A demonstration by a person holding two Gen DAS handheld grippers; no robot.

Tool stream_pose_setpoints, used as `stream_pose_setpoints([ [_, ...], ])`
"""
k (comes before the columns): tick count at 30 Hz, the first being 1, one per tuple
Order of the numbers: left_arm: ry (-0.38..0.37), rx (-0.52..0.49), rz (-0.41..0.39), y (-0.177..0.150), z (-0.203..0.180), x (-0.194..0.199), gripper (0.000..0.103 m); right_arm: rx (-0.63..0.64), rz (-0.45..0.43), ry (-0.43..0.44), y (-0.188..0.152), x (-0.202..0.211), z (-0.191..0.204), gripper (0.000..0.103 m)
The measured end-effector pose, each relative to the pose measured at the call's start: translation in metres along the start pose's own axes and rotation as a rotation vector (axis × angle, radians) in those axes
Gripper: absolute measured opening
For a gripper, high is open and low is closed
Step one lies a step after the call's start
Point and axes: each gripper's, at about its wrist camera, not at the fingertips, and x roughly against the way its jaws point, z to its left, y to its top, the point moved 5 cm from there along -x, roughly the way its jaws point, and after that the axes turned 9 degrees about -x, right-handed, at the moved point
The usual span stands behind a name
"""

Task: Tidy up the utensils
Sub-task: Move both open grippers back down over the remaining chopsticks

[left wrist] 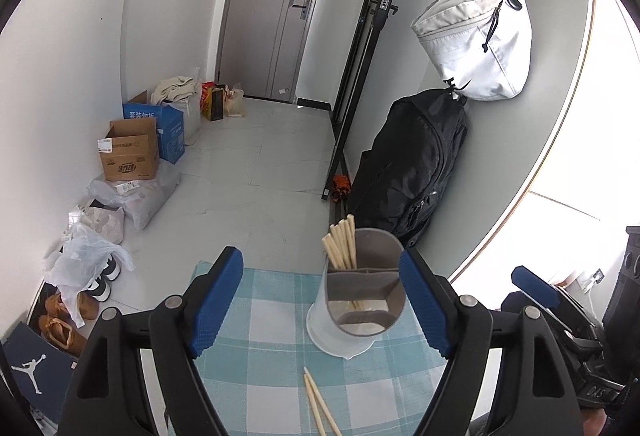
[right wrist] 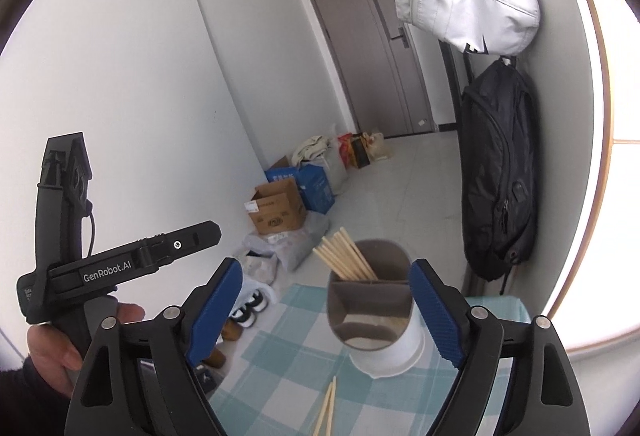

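Both grippers, left gripper (left wrist: 320, 300) and right gripper (right wrist: 326, 310), are hovering with jaws apart, holding nothing. Two loose chopsticks (left wrist: 318, 402) are lying near the table's (left wrist: 260, 340) front edge. Just beyond, a divided utensil holder (left wrist: 356, 312) is standing upright toward the far edge, more chopsticks (left wrist: 340, 246) leaning in its back compartment.

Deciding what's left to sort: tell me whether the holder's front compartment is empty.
Seemingly empty: the holder's front compartment shows only bare floor, while chopsticks stand in the back one. Two lie outside.

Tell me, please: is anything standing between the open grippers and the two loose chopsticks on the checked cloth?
Nothing visible does. The two loose chopsticks lie on bare checked cloth in front of the left gripper and the right gripper. The utensil holder stands beyond them, not in the path.
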Motion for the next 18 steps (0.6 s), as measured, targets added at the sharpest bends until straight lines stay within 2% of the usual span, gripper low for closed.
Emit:
stream_pose_setpoints([
  [6,0.044,-0.009,0.006,-0.029,0.005,-0.008,0.078,0.016,0.034,-0.007,-0.031,-0.011,0.000,0.094],
  [9,0.047,-0.005,0.040,-0.050,0.008,-0.019,0.078,0.013,0.060,-0.030,-0.050,-0.019,-0.005,0.098],
  [18,0.041,0.058,0.138,-0.091,0.026,-0.048,0.078,0.034,0.168,-0.078,-0.093,-0.047,-0.019,0.098],
])
